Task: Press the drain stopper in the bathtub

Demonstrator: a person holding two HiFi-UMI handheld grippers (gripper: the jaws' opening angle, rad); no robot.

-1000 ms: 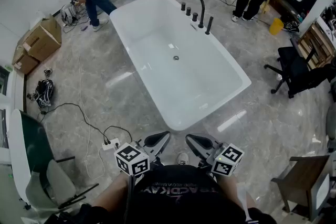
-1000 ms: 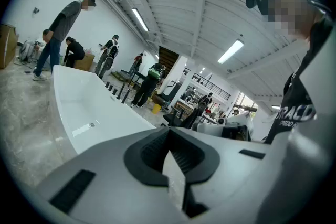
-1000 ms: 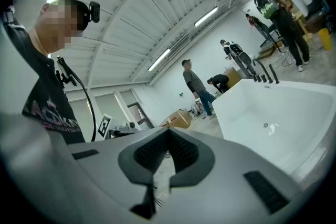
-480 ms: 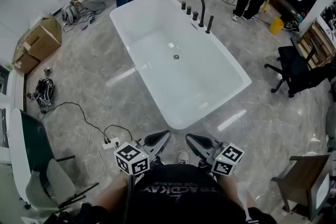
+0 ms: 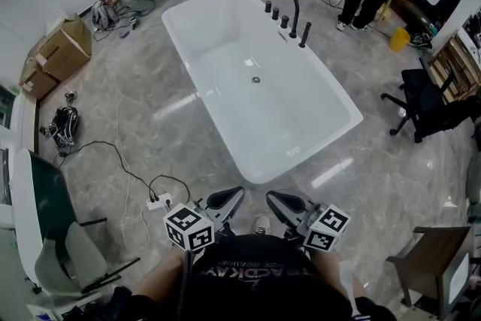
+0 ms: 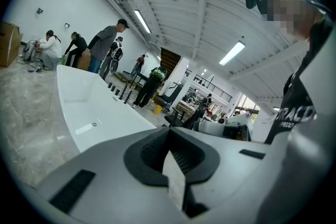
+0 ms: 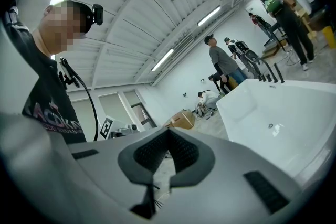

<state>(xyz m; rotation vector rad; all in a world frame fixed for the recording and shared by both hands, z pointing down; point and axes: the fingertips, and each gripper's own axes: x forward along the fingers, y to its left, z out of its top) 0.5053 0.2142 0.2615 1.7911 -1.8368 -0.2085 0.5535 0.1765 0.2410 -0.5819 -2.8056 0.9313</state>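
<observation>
We hold the left gripper (image 5: 223, 201) and right gripper (image 5: 284, 202) closed and empty, and the drain stopper (image 5: 255, 80) lies far ahead in the bathtub (image 5: 259, 179), equally distant from both.

White lettering runs across the person's black T-shirt (image 5: 252, 267), directly behind the left gripper (image 5: 225, 199) and the right gripper (image 5: 282, 201). Only the fragment "RAC" is legible, in the left gripper view. The gripper cubes' square markers carry patterns, no characters.

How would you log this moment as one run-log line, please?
left gripper: shut, empty | right gripper: shut, empty | both: near torso | drain stopper: untouched
</observation>
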